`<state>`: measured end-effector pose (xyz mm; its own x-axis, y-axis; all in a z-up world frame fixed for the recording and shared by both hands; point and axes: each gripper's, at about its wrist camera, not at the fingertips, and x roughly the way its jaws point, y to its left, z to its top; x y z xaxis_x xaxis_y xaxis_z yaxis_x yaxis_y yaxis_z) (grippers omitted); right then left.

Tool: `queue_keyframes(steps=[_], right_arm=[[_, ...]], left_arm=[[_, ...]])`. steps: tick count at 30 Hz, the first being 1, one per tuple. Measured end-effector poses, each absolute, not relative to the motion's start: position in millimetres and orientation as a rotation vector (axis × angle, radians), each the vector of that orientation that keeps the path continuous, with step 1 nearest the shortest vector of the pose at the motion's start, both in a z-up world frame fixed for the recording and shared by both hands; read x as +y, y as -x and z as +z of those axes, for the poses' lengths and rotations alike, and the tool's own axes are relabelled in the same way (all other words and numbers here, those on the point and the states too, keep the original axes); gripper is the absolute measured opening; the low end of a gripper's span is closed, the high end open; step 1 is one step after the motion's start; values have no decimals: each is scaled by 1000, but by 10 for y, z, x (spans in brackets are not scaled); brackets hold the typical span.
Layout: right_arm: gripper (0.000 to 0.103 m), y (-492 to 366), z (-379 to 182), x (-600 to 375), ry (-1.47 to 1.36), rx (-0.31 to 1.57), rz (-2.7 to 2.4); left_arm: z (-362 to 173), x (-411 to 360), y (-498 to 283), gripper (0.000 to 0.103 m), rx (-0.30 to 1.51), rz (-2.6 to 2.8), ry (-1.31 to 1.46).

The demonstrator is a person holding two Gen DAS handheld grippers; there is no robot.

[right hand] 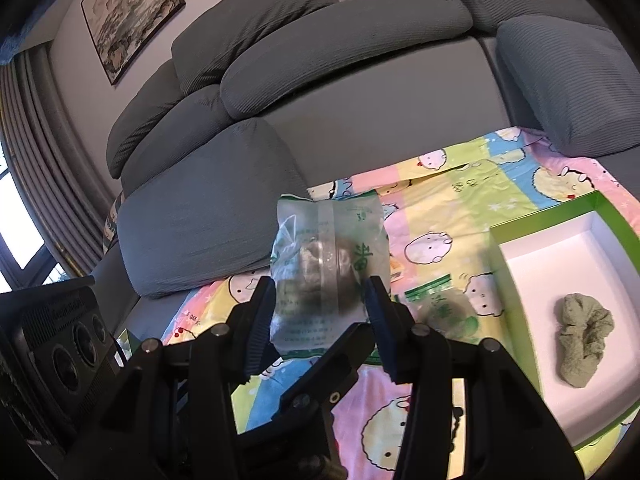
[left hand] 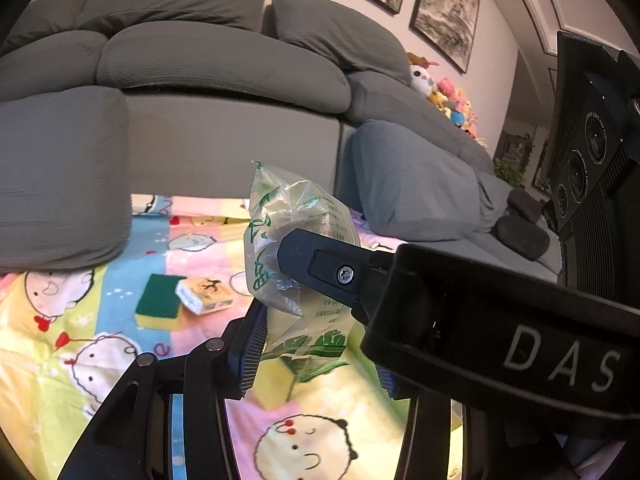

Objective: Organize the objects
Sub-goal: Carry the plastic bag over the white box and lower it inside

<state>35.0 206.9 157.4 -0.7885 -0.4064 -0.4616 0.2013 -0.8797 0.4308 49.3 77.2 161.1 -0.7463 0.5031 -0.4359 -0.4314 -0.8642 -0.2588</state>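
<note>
Clear plastic printed in green – the bag (right hand: 326, 268) sits pinched between the half-closed pads of the right gripper (right hand: 320, 300), lifted off the cartoon blanket (right hand: 424, 216). The left gripper (left hand: 316, 344) seems to clamp its other end too, though the other claw blocks the view. Right of the claw lies a green-rimmed box (right hand: 500, 248) holding a crumpled cloth (right hand: 582, 342); beyond it all – the grey sofa (right hand: 360, 120).
</note>
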Motion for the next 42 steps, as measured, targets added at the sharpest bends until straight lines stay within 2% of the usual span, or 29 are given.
queue_keyframes(steps=[21, 42], right_arm=[[48, -495, 1544, 2764, -807, -615, -2743], [48, -471, 1312, 3292, -948, -729, -2812]], left_arm=[[1640, 1518, -523, 48, -118, 2428, 697], [1442, 2051, -419, 48, -105, 2289, 801]])
